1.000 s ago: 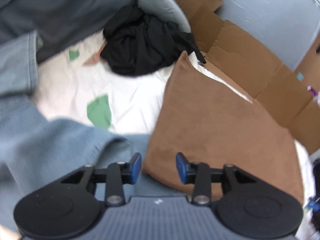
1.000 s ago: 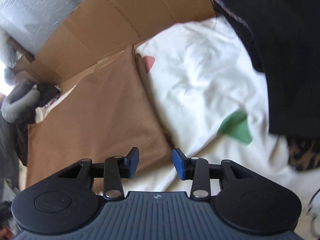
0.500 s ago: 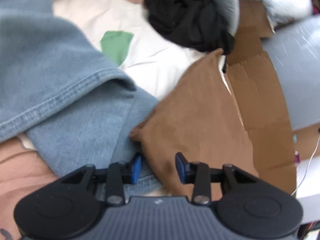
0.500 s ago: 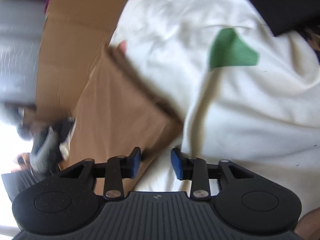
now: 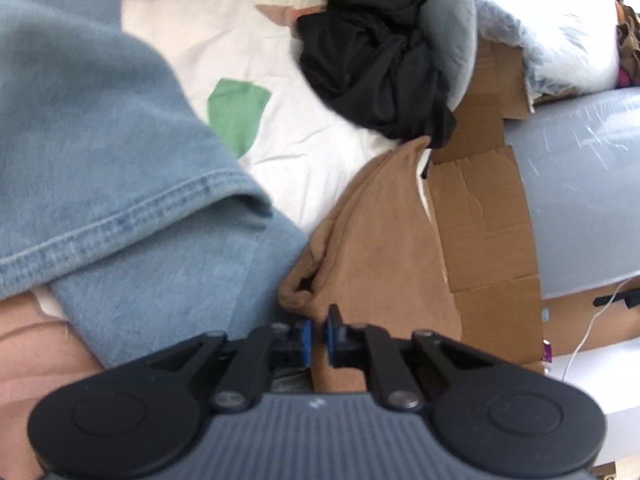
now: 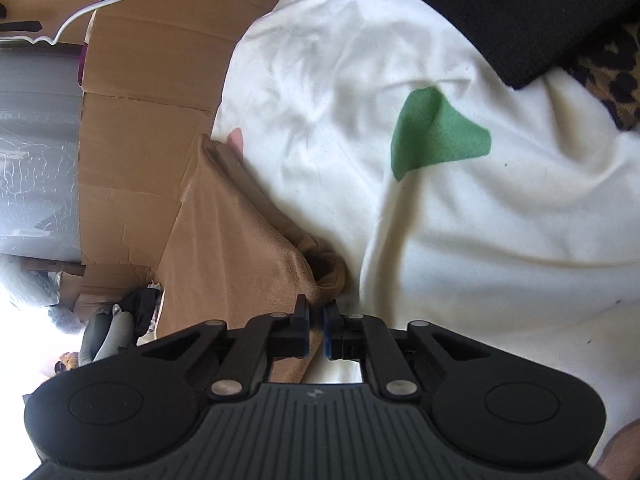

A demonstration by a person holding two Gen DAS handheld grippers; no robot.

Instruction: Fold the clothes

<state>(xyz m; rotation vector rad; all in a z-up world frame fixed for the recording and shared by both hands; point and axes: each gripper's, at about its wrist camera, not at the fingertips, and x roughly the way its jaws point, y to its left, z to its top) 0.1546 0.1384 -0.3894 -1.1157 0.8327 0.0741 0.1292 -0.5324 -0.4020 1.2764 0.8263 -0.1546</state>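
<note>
Both grippers pinch corners of one brown garment (image 5: 384,240) on the white sheet (image 5: 304,152).
The left gripper (image 5: 316,338) and right gripper (image 6: 316,330) are each nearly closed on brown cloth; flattened cardboard (image 5: 484,232) borders it, one denim garment (image 5: 120,184) and one black heap (image 5: 372,60) nearby.

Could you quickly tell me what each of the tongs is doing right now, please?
Left tongs: closed, pinching a corner of the brown garment.
Right tongs: closed, pinching another corner of the same brown garment.
</note>
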